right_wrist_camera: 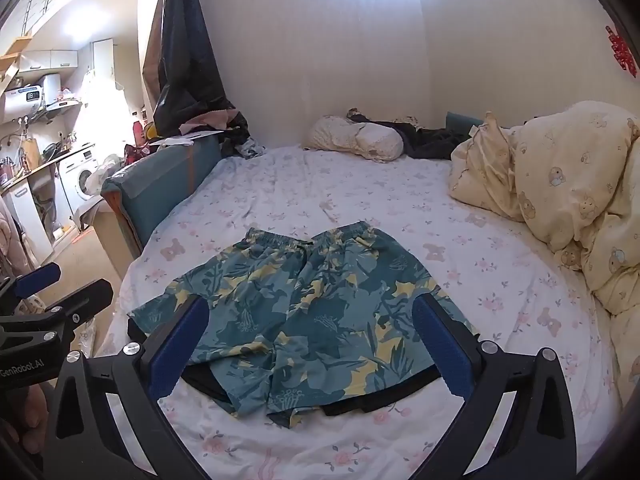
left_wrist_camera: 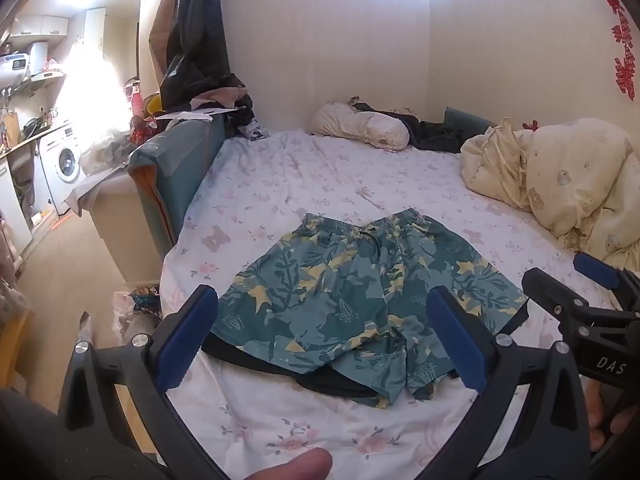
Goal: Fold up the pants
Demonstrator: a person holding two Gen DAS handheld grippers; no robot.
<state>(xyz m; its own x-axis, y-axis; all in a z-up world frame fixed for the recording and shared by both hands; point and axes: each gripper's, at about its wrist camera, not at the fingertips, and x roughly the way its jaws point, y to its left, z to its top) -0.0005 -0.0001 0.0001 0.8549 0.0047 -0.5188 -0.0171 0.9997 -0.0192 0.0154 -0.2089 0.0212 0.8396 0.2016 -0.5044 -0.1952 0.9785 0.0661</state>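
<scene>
Teal shorts with a yellow leaf print (left_wrist_camera: 352, 300) lie spread flat on the bed, waistband far, leg hems near; they also show in the right wrist view (right_wrist_camera: 304, 312). A black lining shows under the hems. My left gripper (left_wrist_camera: 320, 332) is open and empty, hovering above the near hems. My right gripper (right_wrist_camera: 308, 340) is open and empty, also above the near hems. The right gripper shows at the right edge of the left wrist view (left_wrist_camera: 560, 280); the left one shows at the left edge of the right wrist view (right_wrist_camera: 64, 292).
The bed sheet (left_wrist_camera: 320, 176) is white with pink flowers. A cream duvet (left_wrist_camera: 568, 184) is bunched at the right. A pillow (left_wrist_camera: 360, 124) and dark clothes lie at the far wall. A teal bed end panel (left_wrist_camera: 176, 160) and a washing machine (left_wrist_camera: 64, 160) stand at the left.
</scene>
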